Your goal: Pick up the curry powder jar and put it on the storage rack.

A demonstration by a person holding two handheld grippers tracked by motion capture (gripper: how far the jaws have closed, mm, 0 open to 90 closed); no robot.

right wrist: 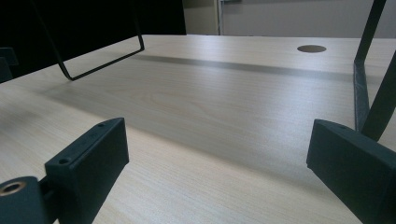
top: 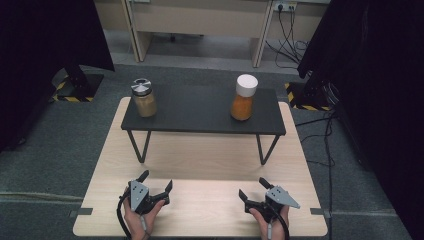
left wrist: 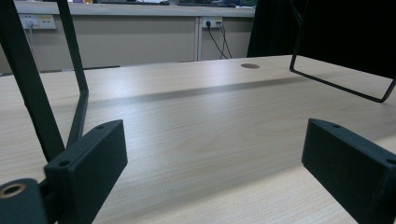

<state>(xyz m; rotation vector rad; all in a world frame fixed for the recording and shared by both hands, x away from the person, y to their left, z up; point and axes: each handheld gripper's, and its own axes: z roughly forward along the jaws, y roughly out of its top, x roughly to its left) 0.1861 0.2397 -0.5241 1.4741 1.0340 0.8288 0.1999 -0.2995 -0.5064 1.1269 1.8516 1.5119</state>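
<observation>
We hold the left gripper [top: 157, 180] and the right gripper [top: 251, 187] low over the near edge of the wooden table [top: 200, 210], both with jaws spread wide and empty. Well beyond them, on the black shelf [top: 200, 112], stand a metal-lidded jar [top: 143, 97] at the left end and a white-capped orange jar [top: 243, 97] toward the right. We can make out no label or writing on either jar.

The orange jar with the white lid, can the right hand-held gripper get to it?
Probably yes. The orange jar stands alone on the black shelf, and the right hand-held gripper is open with bare table between them.
</observation>
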